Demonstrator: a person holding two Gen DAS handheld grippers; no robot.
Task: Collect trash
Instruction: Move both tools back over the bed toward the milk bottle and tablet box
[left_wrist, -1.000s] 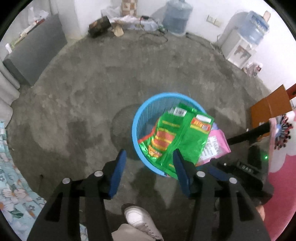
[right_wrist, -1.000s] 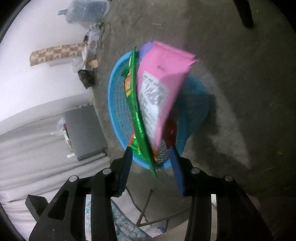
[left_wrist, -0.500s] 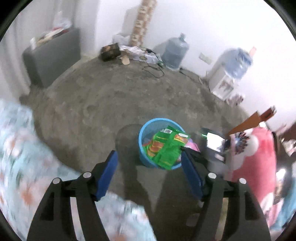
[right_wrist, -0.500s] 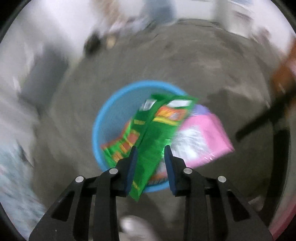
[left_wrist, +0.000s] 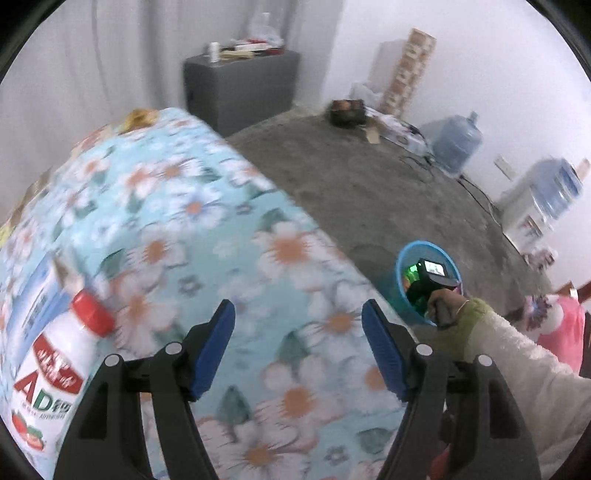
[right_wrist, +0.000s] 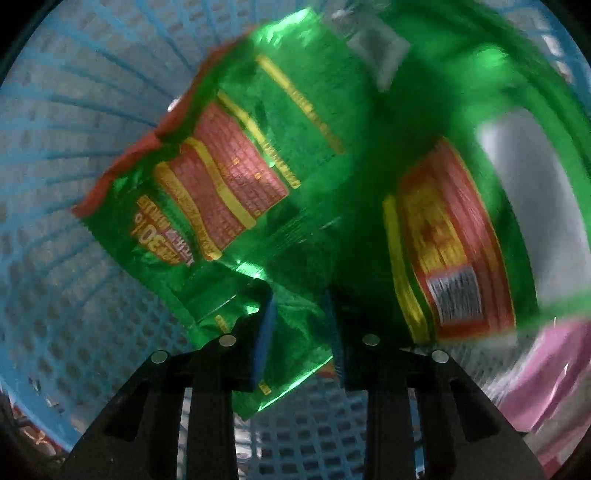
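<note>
Left gripper (left_wrist: 297, 349) angled downward, jaws wide, nothing between. Right gripper (right_wrist: 301, 325) pointing steeply down, jaws narrow and just reopening slightly; right hand (left_wrist: 441, 306) clasping its handle.

A white bottle (left_wrist: 48, 373) with a red cap lies at the left of the left wrist view. Its label shows big red letters "AD". More small print sits under and above them, but it is too blurry to read.

In the right wrist view, a green snack bag (right_wrist: 229, 177) lies in the blue basket (right_wrist: 55, 258). Orange print near its lower left edge is upside down and seems to hold the number "30". The red blocks on the bag are full of tiny words that cannot be read. A second green bag (right_wrist: 454, 236) at the right has a barcode patch, too smeared to read.
</note>
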